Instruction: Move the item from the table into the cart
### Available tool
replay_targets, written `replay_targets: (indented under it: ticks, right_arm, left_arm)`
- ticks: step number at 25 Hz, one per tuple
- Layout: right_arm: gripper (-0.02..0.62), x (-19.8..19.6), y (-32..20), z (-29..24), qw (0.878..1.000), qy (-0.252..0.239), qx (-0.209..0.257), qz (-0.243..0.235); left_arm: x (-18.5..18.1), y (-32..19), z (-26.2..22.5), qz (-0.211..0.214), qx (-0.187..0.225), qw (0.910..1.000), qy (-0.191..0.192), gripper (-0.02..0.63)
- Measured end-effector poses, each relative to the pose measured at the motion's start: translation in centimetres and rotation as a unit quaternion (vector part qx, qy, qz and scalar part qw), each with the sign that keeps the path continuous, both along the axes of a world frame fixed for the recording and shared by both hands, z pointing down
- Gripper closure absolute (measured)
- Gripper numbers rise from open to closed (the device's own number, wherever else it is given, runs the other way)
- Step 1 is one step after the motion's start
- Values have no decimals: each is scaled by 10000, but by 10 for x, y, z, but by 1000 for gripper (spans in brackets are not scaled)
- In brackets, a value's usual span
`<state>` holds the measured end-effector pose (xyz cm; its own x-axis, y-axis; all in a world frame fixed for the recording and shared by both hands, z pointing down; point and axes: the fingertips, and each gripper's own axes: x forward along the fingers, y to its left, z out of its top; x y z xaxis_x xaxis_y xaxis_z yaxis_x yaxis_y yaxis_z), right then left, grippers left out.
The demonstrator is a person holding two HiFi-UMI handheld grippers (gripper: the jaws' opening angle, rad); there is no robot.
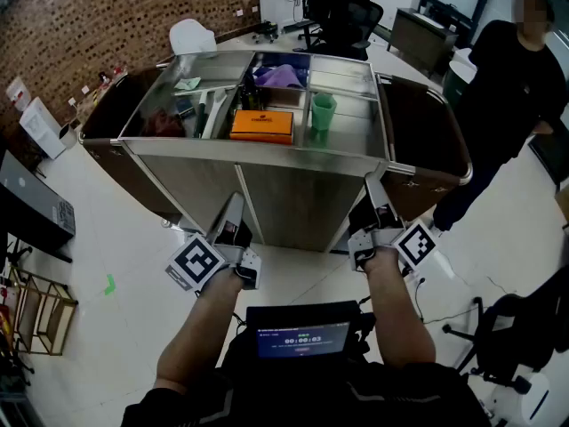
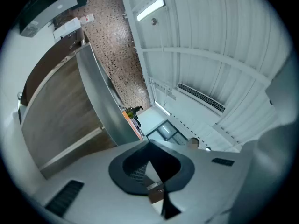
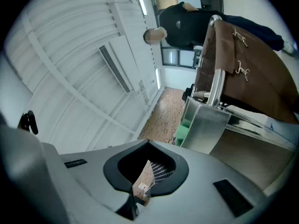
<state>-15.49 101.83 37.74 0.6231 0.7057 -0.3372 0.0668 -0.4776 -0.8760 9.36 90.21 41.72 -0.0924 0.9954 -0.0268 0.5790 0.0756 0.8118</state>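
Before the cart: the left gripper (image 1: pixel 234 210) and the right gripper (image 1: pixel 377 198) are held side by side, close to the steel front panel of the cart (image 1: pixel 258 152). Whether the panel is touched cannot be told.
State of the left gripper: its jaws are seen pressed together in its own view, and nothing is held between them.
State of the right gripper: its jaws are fully closed too, and nothing is gripped. A corner of the cart and a part of the green cup (image 1: pixel 322 114) are seen ahead in its own view.
Top of the cart: it is divided into several compartments, and a brown bag (image 1: pixel 427 140) is hung on its right side.
Orange box (image 1: pixel 261 124): it is laid flat in the middle compartment.
Place of the green cup: it is stood upright in the compartment just right of the orange box.
Purple cloth (image 1: pixel 280 76): it is placed in the compartment behind the orange box.
Item of the task: which thing is meant cannot be told from these views.
Screen (image 1: pixel 302 338): it is seen low between the two forearms, with lit digits on it.
Person in black (image 1: pixel 507 78): this person is seen standing beyond the brown bag, at the right.
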Motion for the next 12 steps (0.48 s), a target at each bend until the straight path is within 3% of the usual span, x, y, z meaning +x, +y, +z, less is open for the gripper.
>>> replay_targets:
  ticks: [3, 6, 10, 12]
  right_arm:
    - [588, 29, -11, -11, 9992, -356, -183, 6]
    - [588, 51, -17, -22, 9960, -689, -564, 20]
    - [588, 90, -19, -25, 9892, -1053, -925, -429]
    - [588, 108, -21, -29, 9815, -1331, -1193, -684]
  left_arm:
    - [34, -12, -10, -74, -294, 9995, -14, 606]
    - [64, -24, -11, -190, -291, 9990, 273, 606]
    - [88, -43, -2, -567, -101, 9969, 531, 606]
    - [93, -54, -4, -804, -51, 9928, 886, 606]
